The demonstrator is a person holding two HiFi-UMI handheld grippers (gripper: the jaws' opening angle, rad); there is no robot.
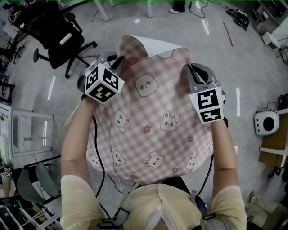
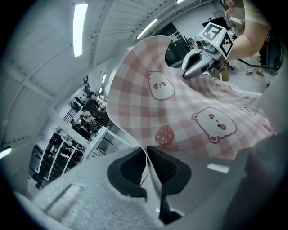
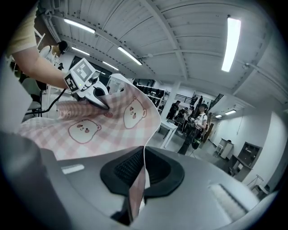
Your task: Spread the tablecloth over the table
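A pink checked tablecloth (image 1: 153, 121) printed with bears and bunnies hangs in the air in front of me, held up by its far edge. My left gripper (image 1: 116, 62) is shut on its far left corner, and the cloth's edge runs between the dark pads (image 2: 168, 168) in the left gripper view. My right gripper (image 1: 189, 71) is shut on the far right corner, with the hem pinched between its pads (image 3: 126, 168). The cloth (image 2: 189, 103) billows between the two grippers, and its far edge curls over to show a white underside (image 1: 157, 45). No table shows beneath the cloth.
A black office chair (image 1: 58, 36) stands on the grey floor at the far left. White table legs (image 1: 102, 11) are at the top. A white device (image 1: 265, 122) and a wooden desk (image 1: 275, 148) are on the right. People (image 3: 195, 126) stand far off.
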